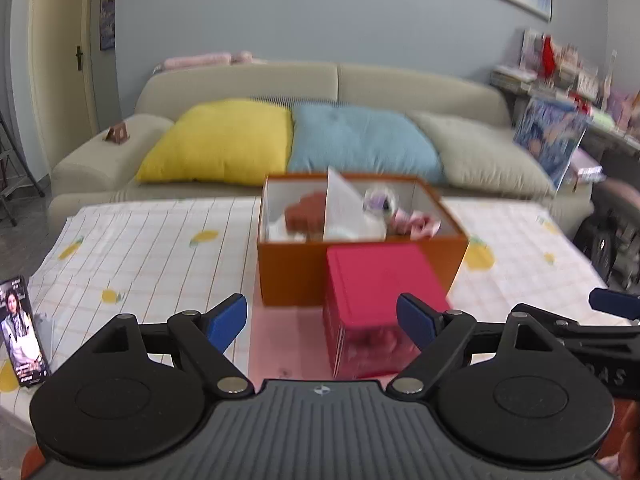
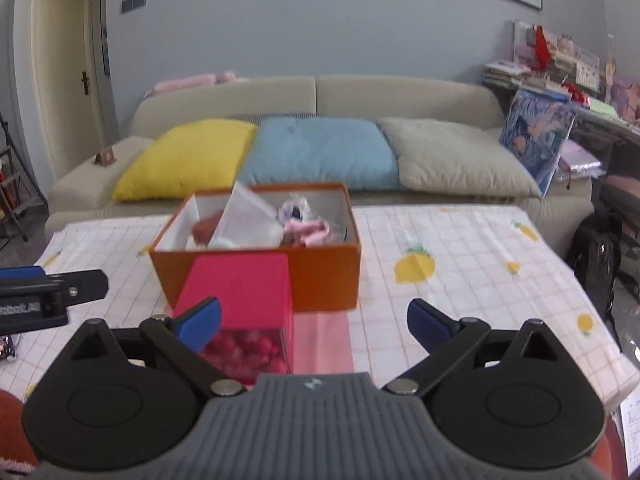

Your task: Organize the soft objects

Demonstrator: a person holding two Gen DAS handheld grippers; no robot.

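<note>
An open orange box (image 1: 288,276) (image 2: 324,276) stands on the table, holding a brown soft item (image 1: 306,212) (image 2: 206,228), white paper (image 1: 342,204), a purple toy (image 1: 380,200) (image 2: 294,208) and pink soft items (image 1: 414,222) (image 2: 308,232). In front of it stands a red-lidded clear container (image 1: 376,280) (image 2: 244,288) with red soft things inside. My left gripper (image 1: 322,322) is open and empty, just before the container. My right gripper (image 2: 314,326) is open and empty, with the container at its left finger.
The table wears a white checked cloth with lemon prints (image 1: 152,248) (image 2: 460,264). A phone (image 1: 22,330) stands at its left edge. Behind is a beige sofa (image 2: 400,96) with yellow (image 1: 220,140), blue (image 1: 360,140) and grey cushions (image 1: 484,152). Cluttered shelves (image 2: 560,76) stand right.
</note>
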